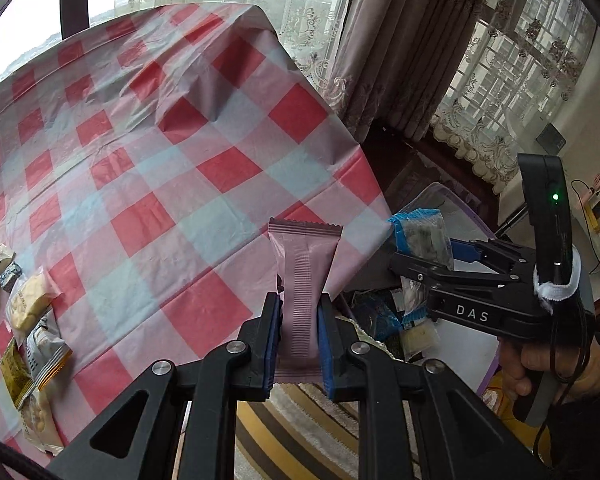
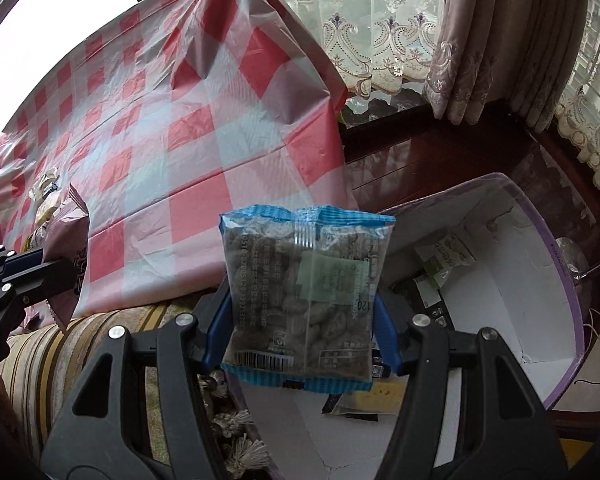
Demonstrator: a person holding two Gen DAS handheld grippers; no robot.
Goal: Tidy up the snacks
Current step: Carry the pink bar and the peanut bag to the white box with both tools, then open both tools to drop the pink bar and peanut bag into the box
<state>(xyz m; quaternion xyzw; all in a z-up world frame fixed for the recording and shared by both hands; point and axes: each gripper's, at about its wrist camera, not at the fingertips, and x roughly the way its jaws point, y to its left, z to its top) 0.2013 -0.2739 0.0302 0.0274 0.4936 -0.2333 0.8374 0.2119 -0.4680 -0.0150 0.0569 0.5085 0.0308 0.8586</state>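
Note:
My left gripper (image 1: pixel 299 336) is shut on a slim pink snack bar (image 1: pixel 303 276), held upright past the right edge of the checked table. My right gripper (image 2: pixel 302 322) is shut on a clear packet with blue ends (image 2: pixel 306 292) full of pale pieces. It hangs over a white box with a purple rim (image 2: pixel 540 292) that stands beside the table. In the left wrist view the right gripper (image 1: pixel 416 256) shows at the right with the blue packet (image 1: pixel 422 238). In the right wrist view the left gripper (image 2: pixel 54 270) and the pink bar (image 2: pixel 66 236) show at the left.
Several snack packets (image 1: pixel 30 300) lie along the left side of the red and white checked tablecloth (image 1: pixel 172 152). More packets (image 2: pixel 448 260) lie inside the white box. A striped cushion (image 2: pixel 72 344) sits below the table edge. Curtains (image 1: pixel 412 40) and a dark wooden ledge (image 2: pixel 440 152) stand behind.

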